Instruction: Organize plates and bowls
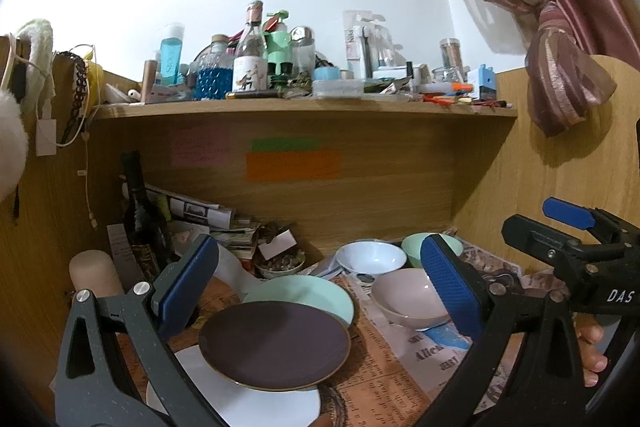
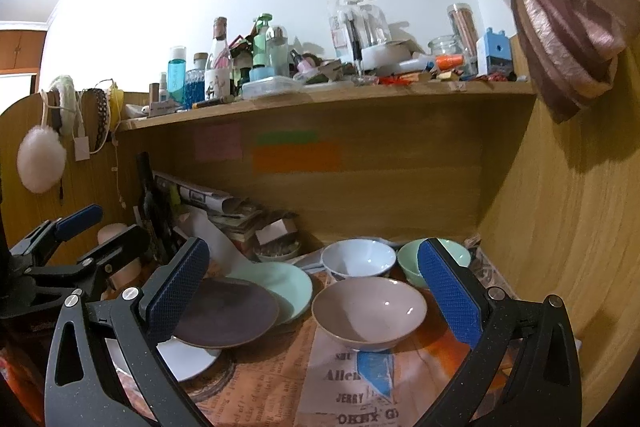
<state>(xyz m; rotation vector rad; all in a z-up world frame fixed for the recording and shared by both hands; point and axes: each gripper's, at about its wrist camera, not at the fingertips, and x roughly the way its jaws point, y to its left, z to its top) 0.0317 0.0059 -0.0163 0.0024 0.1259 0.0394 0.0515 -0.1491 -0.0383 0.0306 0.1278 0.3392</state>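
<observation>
Both tongs gaping wide, holding nothing; risking dark plate sliding off white plate, knocking pink bowl.

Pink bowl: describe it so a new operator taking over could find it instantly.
Look at the newspaper-covered desk under the cluttered wooden shelf. Three bowls cluster at its right side; the pink bowl is nearest the camera, in front of the white bowl and mint green bowl. It alone is dusty pink.
</observation>
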